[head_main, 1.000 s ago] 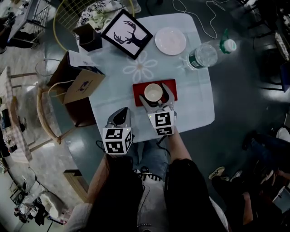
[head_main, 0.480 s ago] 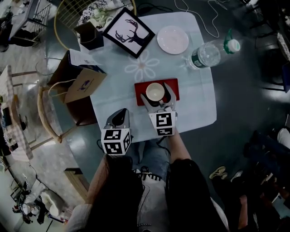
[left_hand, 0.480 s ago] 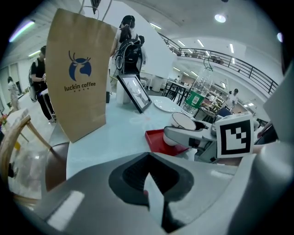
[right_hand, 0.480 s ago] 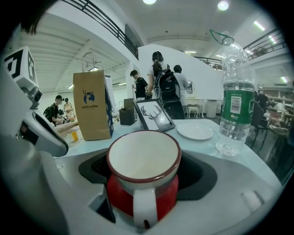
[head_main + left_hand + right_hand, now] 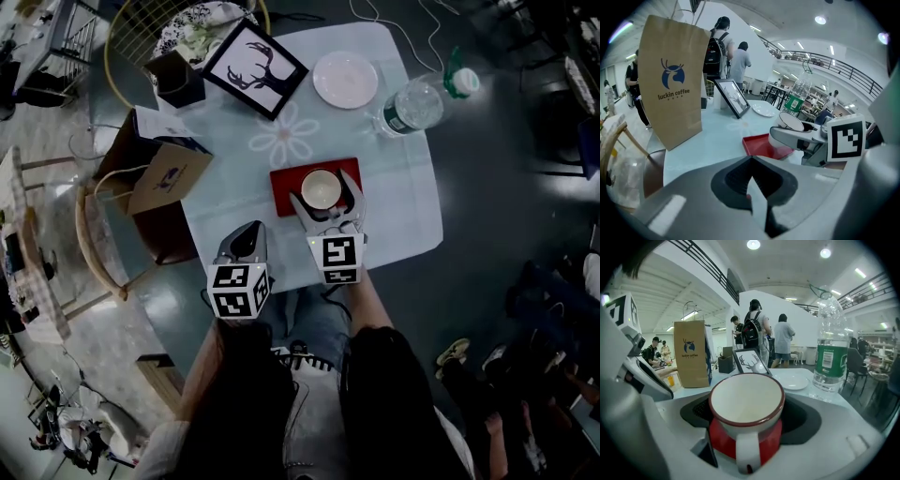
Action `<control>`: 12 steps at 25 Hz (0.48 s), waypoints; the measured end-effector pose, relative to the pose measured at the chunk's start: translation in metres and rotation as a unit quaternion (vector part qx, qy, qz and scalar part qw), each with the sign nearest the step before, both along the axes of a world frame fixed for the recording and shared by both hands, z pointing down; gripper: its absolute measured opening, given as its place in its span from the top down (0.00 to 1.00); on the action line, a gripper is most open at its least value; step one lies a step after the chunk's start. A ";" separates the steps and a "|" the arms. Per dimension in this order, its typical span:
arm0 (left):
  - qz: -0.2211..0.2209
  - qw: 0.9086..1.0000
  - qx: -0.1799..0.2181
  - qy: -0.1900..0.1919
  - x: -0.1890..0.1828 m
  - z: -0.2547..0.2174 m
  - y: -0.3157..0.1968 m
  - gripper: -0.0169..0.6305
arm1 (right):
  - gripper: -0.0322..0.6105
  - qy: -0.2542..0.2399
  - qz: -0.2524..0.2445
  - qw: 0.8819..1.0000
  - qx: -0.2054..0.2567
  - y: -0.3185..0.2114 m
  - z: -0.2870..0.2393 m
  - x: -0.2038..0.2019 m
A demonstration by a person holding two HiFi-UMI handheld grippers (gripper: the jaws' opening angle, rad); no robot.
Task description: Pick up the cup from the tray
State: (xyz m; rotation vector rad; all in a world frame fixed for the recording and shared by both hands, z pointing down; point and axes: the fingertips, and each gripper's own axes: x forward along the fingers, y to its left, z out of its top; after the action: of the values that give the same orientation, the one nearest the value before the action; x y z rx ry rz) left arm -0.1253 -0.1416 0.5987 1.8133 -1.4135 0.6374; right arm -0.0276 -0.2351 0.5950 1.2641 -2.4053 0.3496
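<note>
We have the cup point(image 5: 319, 186) upright on the red tray point(image 5: 281, 180), mid-tabletop point(image 5: 403, 211) towards the near edge in the head view. The cup is round and glossy white inside and out, with a thin dark-red rim. Its white loop handle points back at the right gripper point(image 5: 322, 190). The tray is a flat red rectangle with a low raised lip.

Right gripper: jaws spread wide, one smooth grey finger down each side of the cup. The pads look seated against its wall, so we read that as a grip on the cup. We can't tell whether the base has left the tray.

Left gripper point(image 5: 246, 236): grey plastic jaws closed tip to tip with nothing between them. It sits over the tabletop's near edge, left of the tray and apart from it.

The tabletop is pale and matte with a white flower outline point(image 5: 284, 137) behind the tray. Also on it:
- black-framed deer-silhouette picture point(image 5: 255, 67)
- round white plate point(image 5: 345, 80)
- clear ribbed plastic bottle point(image 5: 417, 98), upright, with green label and cap
- brown kraft paper bag point(image 5: 167, 178) with a blue deer logo, at the left edge
</note>
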 end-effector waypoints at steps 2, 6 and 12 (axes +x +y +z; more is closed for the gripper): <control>0.007 1.000 0.006 0.000 0.005 -0.003 -0.002 0.97 | 0.28 0.001 0.010 1.000 0.002 0.001 -0.004 0.010; 0.019 1.000 0.015 0.002 0.017 -0.011 -0.005 0.97 | 0.28 0.005 0.035 0.999 0.001 0.003 -0.010 0.034; 0.039 0.999 0.024 -0.002 0.034 -0.017 -0.002 0.97 | 0.28 0.009 0.078 0.997 0.006 0.008 -0.016 0.071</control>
State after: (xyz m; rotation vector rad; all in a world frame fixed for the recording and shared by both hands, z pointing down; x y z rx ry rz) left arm -0.0914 -0.1433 0.5813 1.9127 -1.3773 0.6523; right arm 0.0435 -0.2274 0.5785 1.4584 -2.3045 0.3666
